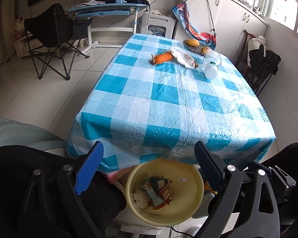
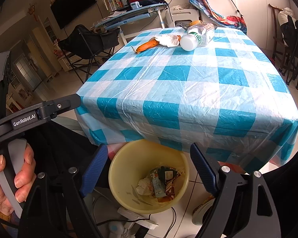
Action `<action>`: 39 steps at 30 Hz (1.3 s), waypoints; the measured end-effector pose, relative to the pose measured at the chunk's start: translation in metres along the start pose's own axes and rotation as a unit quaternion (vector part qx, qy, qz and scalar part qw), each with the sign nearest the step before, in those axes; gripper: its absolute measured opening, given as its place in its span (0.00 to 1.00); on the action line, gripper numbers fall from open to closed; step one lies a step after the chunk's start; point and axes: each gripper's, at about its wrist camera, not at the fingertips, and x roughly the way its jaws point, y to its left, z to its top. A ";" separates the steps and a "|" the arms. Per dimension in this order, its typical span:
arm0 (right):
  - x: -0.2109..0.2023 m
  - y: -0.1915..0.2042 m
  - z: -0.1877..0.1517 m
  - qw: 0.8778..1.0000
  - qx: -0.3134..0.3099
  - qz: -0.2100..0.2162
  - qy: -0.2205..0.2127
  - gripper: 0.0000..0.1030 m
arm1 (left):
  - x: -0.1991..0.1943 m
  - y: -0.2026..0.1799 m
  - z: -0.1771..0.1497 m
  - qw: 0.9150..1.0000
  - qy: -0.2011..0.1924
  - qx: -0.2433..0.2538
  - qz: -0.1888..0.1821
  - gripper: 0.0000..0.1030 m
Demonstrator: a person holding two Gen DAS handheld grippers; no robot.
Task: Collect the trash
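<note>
A yellow bin (image 1: 190, 204) (image 2: 125, 166) stands on the floor at the table's near edge and holds crumpled wrappers and paper (image 1: 157, 192) (image 2: 161, 182). My left gripper (image 1: 149, 166) is open and empty above the bin. My right gripper (image 2: 147, 168) is open and empty over the bin too. On the far part of the blue checked table (image 1: 168, 103) (image 2: 188, 83) lie an orange peel (image 1: 163, 58) (image 2: 147, 45), a crumpled white tissue (image 1: 183, 58) (image 2: 168, 39) and a clear plastic bottle on its side (image 1: 211, 66) (image 2: 196, 36).
A dish with yellow fruit (image 1: 194, 44) sits at the table's far edge. A black folding chair (image 1: 53, 39) (image 2: 89, 43) stands to the left, another chair (image 1: 262, 67) to the right. Cables and a power strip (image 2: 137, 218) lie by the bin.
</note>
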 end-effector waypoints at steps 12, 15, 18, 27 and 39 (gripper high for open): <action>0.001 0.000 0.000 1.000 0.000 -0.001 0.001 0.79 | 0.000 -0.001 0.000 1.000 -0.001 0.002 0.001 0.87; 0.001 0.000 0.000 1.000 -0.001 -0.001 0.001 0.79 | 0.000 -0.001 0.000 1.000 -0.001 0.002 0.001 0.87; 0.001 0.000 -0.001 1.000 -0.001 -0.001 0.002 0.79 | 0.000 -0.001 0.000 1.000 -0.001 0.002 0.001 0.88; 0.002 -0.002 -0.002 1.000 -0.002 -0.002 0.002 0.80 | 0.001 -0.001 0.001 1.000 0.000 0.004 0.001 0.88; 0.003 -0.003 -0.002 1.000 -0.004 -0.005 0.004 0.81 | 0.001 -0.001 0.002 1.000 0.001 0.004 0.001 0.88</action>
